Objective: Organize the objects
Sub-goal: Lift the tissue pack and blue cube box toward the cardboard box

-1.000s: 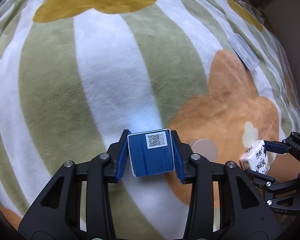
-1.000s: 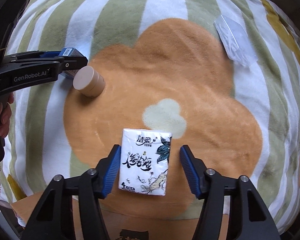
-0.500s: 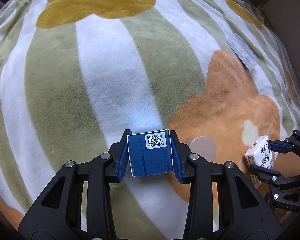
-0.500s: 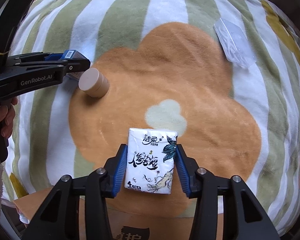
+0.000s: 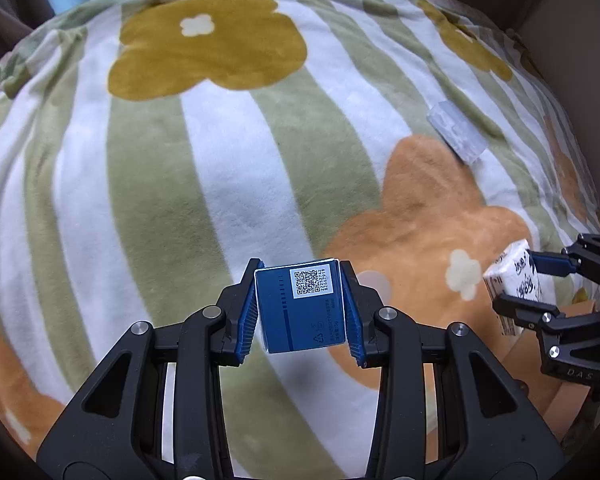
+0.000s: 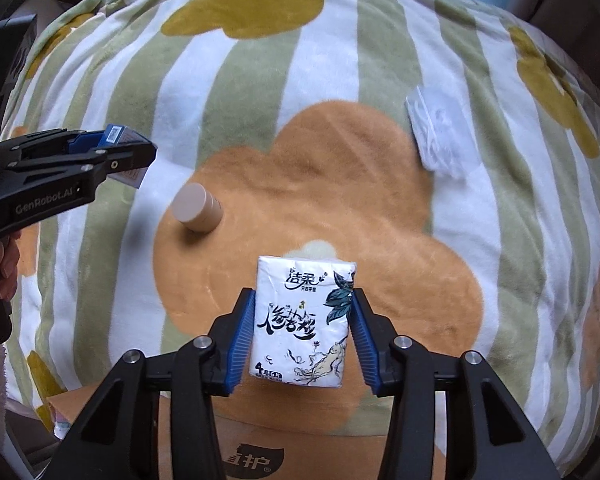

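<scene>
My left gripper point(image 5: 300, 312) is shut on a small blue box point(image 5: 302, 312) with a QR label, held above the striped flower blanket point(image 5: 140, 168). My right gripper point(image 6: 302, 336) is shut on a white tissue pack point(image 6: 302, 320) with black lettering, held above the blanket's orange flower. The tissue pack also shows at the right in the left wrist view point(image 5: 514, 274). The blue box and the left gripper show at the left in the right wrist view point(image 6: 120, 144). A beige round puck point(image 6: 198, 208) lies on the blanket between the two grippers.
A clear plastic packet point(image 6: 440, 136) lies on the blanket at the right; it also shows in the left wrist view point(image 5: 456, 136). A brown cardboard box point(image 6: 260, 456) with printed characters sits below the blanket's near edge. The blanket drops off at the sides.
My right gripper closed onto the tissue pack and both grippers rose and drew back from the blanket. The blue box stays gripped in my left gripper.
</scene>
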The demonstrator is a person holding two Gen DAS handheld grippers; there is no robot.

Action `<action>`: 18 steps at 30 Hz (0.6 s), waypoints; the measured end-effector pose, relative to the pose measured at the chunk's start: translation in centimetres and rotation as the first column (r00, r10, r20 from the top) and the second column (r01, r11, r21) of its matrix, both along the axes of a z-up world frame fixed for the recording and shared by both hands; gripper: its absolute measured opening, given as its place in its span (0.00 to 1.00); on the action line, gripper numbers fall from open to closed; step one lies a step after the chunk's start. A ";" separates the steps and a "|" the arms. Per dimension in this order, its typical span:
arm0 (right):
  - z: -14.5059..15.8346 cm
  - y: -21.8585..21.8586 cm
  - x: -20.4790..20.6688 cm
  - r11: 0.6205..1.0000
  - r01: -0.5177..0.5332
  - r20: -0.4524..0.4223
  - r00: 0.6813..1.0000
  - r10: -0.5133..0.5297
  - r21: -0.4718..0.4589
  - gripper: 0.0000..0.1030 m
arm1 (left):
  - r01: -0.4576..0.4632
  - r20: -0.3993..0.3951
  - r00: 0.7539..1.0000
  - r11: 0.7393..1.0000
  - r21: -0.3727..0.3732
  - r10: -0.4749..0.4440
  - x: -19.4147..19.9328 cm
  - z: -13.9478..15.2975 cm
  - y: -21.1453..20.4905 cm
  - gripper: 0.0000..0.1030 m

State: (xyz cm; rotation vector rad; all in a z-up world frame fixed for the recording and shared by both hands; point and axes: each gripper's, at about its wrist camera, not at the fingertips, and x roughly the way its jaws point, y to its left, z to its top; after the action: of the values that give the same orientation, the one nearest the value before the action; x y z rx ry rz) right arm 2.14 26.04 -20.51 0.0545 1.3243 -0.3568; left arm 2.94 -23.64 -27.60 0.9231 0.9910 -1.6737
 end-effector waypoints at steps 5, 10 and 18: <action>2.8 0.8 0.7 0.999 -0.043 0.060 0.997 0.045 -0.029 0.41 | -0.017 0.004 1.000 0.999 -0.033 0.017 0.0 3.3 2.0 0.33; 5.4 2.1 0.2 0.995 -0.084 0.109 0.990 0.090 -0.057 0.41 | -0.044 0.002 0.999 0.997 -0.067 0.044 -0.4 6.4 5.0 0.33; 8.2 4.0 -3.5 0.985 -0.156 0.137 0.977 0.165 -0.073 0.41 | -0.106 -0.034 0.994 0.987 -0.122 0.102 -2.0 10.8 11.7 0.33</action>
State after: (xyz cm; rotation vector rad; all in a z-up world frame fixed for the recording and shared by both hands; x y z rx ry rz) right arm -1.39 30.08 -12.34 -0.0776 1.1667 -0.2514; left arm 0.99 -11.90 -16.79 0.7554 0.9269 -1.6441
